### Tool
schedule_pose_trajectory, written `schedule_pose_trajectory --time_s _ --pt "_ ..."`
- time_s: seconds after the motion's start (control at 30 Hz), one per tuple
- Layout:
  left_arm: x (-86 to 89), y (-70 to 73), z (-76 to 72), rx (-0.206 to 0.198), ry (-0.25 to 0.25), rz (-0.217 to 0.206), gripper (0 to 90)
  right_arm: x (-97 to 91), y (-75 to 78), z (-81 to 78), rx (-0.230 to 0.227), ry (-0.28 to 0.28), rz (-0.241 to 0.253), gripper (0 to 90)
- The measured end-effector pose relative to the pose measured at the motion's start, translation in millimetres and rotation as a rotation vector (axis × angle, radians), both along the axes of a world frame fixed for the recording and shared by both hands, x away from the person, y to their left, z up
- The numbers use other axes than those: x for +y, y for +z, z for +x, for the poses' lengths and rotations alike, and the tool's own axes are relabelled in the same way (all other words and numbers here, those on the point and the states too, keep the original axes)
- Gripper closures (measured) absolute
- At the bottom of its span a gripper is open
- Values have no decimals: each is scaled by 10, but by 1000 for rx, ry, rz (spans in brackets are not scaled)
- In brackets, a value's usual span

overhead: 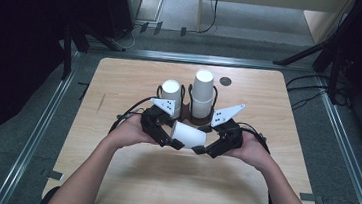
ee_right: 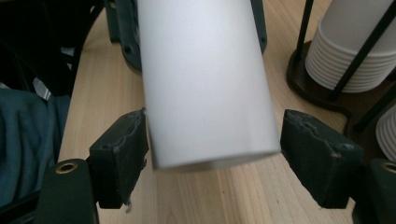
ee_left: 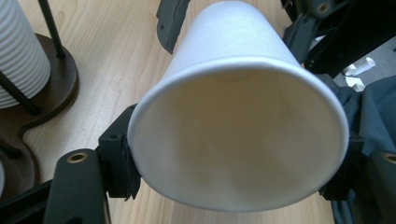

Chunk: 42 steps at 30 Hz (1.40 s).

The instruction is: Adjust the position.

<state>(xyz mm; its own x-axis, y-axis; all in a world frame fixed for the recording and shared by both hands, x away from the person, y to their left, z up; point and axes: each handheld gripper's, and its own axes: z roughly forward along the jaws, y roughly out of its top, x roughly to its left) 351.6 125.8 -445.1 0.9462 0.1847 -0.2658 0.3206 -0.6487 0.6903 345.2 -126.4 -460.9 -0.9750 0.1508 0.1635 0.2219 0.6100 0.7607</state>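
A white paper cup (overhead: pixel 189 134) lies on its side above the table between my two grippers. My left gripper (overhead: pixel 171 135) is shut on its wide open rim; in the left gripper view both pads (ee_left: pixel 122 161) press against the rim of the cup (ee_left: pixel 238 116). My right gripper (overhead: pixel 204 140) stands open around the narrow bottom end. In the right gripper view the cup (ee_right: pixel 205 84) sits between the jaws, with a clear gap to the right pad (ee_right: pixel 317 158), while the left pad lies right beside the wall.
A dark wooden holder (overhead: pixel 200 118) with black rods stands just behind the grippers. It carries a short stack of upturned white cups (overhead: pixel 171 97) and a taller stack (overhead: pixel 203 91). A small dark disc (overhead: pixel 225 80) lies near the far edge of the wooden table (overhead: pixel 126 177).
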Motion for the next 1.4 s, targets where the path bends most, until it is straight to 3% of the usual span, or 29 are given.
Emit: schedule_pose_trajectory --time_s 0.17,0.3,0.77,0.97,1.23,1.4 --pt "-15 127 11 -37 2 54 257 13 -25 7 -8 -15 -24 239" --pt "-59 168 41 -44 -8 105 257 31 -48 19 -28 -17 -35 240" --pt "-196 93 129 -47 -6 277 255 60 -108 60 -49 -39 -70 254" --pt "-233 60 124 -53 -21 296 255 143 -139 35 -77 -34 -87 288" --pt "-287 -1 118 -36 -58 311 255 194 -175 15 -74 -9 -98 289" --pt "-352 -42 104 -16 -69 327 247 239 -211 -3 -65 5 -130 310"
